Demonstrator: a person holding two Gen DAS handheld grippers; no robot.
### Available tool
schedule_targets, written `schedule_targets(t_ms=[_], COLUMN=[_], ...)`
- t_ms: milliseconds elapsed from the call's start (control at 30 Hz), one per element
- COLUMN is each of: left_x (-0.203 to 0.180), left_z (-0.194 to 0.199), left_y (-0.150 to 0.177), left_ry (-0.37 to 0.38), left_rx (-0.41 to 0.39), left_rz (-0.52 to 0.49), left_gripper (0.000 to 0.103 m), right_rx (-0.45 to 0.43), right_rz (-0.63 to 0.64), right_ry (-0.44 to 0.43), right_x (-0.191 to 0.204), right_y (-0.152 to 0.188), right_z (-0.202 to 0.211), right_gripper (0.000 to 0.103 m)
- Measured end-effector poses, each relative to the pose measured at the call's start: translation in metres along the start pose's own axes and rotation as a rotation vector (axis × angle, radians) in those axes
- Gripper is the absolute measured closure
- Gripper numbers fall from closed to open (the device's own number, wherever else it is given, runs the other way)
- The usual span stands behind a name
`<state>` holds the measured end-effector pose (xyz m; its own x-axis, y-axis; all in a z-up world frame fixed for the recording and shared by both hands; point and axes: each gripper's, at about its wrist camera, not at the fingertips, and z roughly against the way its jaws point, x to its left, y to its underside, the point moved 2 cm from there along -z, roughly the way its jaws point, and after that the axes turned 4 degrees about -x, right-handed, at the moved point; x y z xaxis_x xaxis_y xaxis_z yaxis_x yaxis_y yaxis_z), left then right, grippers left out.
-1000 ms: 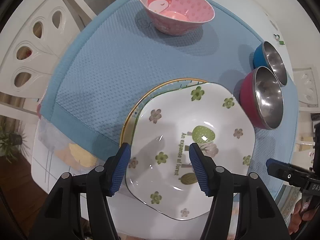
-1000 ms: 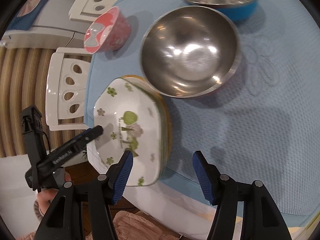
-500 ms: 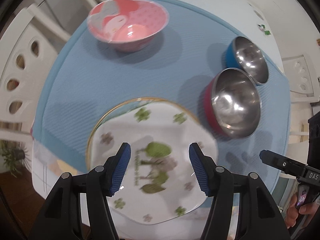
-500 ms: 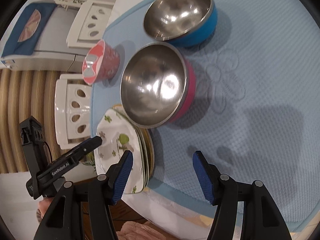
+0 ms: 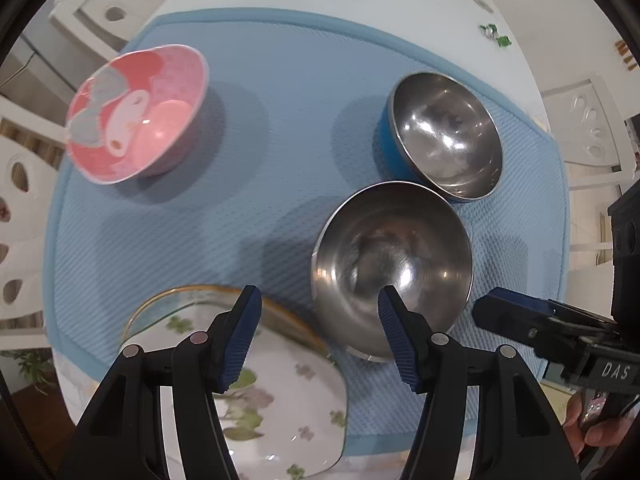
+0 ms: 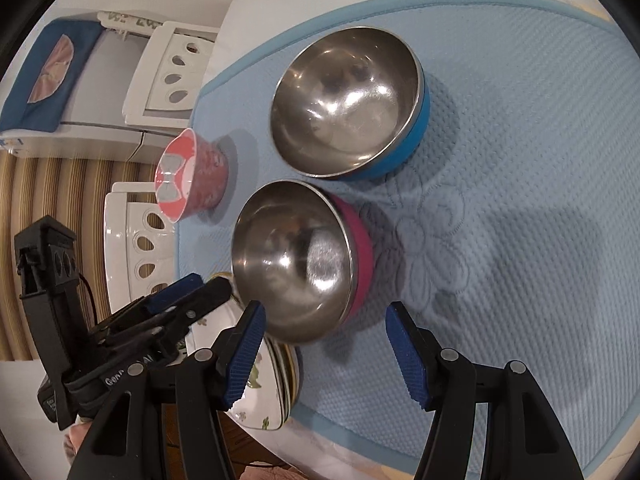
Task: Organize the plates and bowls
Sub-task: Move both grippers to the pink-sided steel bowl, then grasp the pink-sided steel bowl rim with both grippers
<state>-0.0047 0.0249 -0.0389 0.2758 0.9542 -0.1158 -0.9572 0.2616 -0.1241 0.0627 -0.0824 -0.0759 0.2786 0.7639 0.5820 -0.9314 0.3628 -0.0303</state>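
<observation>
My left gripper [image 5: 320, 336] points straight down, open and empty, above the gap between the floral plate [image 5: 280, 404] and the magenta-sided steel bowl [image 5: 392, 264]. The floral plate lies on a gold-rimmed plate [image 5: 176, 292]. Beyond are a blue-sided steel bowl [image 5: 444, 136] and a pink cartoon bowl [image 5: 136, 112]. My right gripper [image 6: 324, 348] is open too, hovering just short of the magenta bowl [image 6: 296, 256], with the blue bowl [image 6: 344, 104] behind it and the pink bowl [image 6: 192, 176] far left. The plate stack [image 6: 264, 392] sits lower left under the left gripper [image 6: 208, 286].
All the dishes rest on a light blue quilted mat [image 5: 280, 80] over a white round table. White chairs [image 6: 168, 68] stand around the table's edge. The right gripper [image 5: 504, 316] reaches in from the right, held by a hand. The mat [image 6: 520, 160] runs bare to the right of the bowls.
My left gripper has moved off the floral plate toward the steel bowls, and the plate has slid to the bottom of its view. My right gripper has pulled back, so both steel bowls look smaller.
</observation>
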Motion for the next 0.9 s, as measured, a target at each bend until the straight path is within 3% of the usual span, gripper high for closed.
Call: schedule_targets(t_ms=[567,767,833,900], left_x=[-0.019,-0.028,-0.027,-0.021], left_z=[-0.077,-0.081,-0.078,-0.073], left_y=[-0.021,-0.026,-0.026,-0.026], left_ry=[-0.009,0.028,0.025,0.040], left_rx=[0.125,0.096,0.076,0.053], left_rz=[-0.021,-0.031,-0.019,0.001], left_gripper=[0.045,0.050,0.058,0.068], right_rx=[0.076,0.064,0.057,0.053], right_rz=[-0.066,-0.079,-0.091,-0.071], right_ry=[0.038,0.015,0.016,0.066], right_x=[-0.037,-0.043,-0.045,-0.048], right_y=[-0.028,-0.032,-0.032,-0.030], right_z=[-0.052,-0.050,-0.049,-0.045], right_gripper=[0.040,0.039,0.042,0.059])
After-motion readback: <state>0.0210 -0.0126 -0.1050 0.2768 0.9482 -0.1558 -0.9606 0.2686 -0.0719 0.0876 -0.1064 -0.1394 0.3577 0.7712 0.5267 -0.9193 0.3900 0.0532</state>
